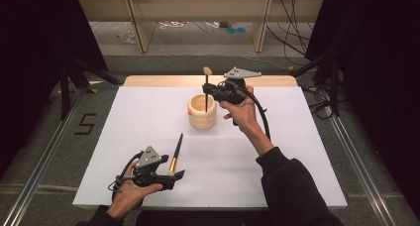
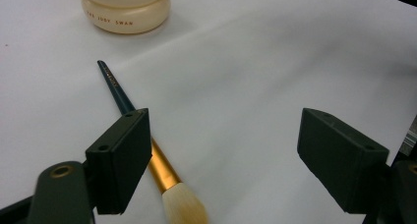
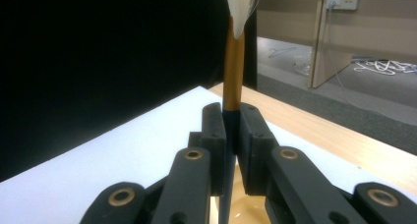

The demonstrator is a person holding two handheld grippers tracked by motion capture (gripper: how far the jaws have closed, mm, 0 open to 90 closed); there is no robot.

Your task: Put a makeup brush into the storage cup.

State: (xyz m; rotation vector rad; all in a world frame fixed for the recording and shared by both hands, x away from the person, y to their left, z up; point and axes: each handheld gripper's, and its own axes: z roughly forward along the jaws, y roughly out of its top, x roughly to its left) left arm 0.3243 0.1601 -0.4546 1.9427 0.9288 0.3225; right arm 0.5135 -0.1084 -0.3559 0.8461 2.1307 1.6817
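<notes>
My right gripper [image 1: 210, 89] jaws clamped on upright brush [image 1: 206, 89] over ribbed holder [image 1: 202, 113], left gripper [image 1: 174, 175] jaws apart beside makeup brush [image 2: 147, 157] on bench [image 1: 277, 151]

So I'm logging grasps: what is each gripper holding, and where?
Right gripper: upright brush, clamped on its handle below the gold ferrule. Left gripper: nothing.

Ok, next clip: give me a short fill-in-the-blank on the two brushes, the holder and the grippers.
1. The right gripper holds a brush upright, its bristles pointing ____.
2. That brush's handle reaches down into the cream ____.
3. The second brush lies flat on the white ____.
4. The left gripper has its jaws ____, one jaw partly over the lying brush.

Missing words: up; holder; sheet; open
</notes>
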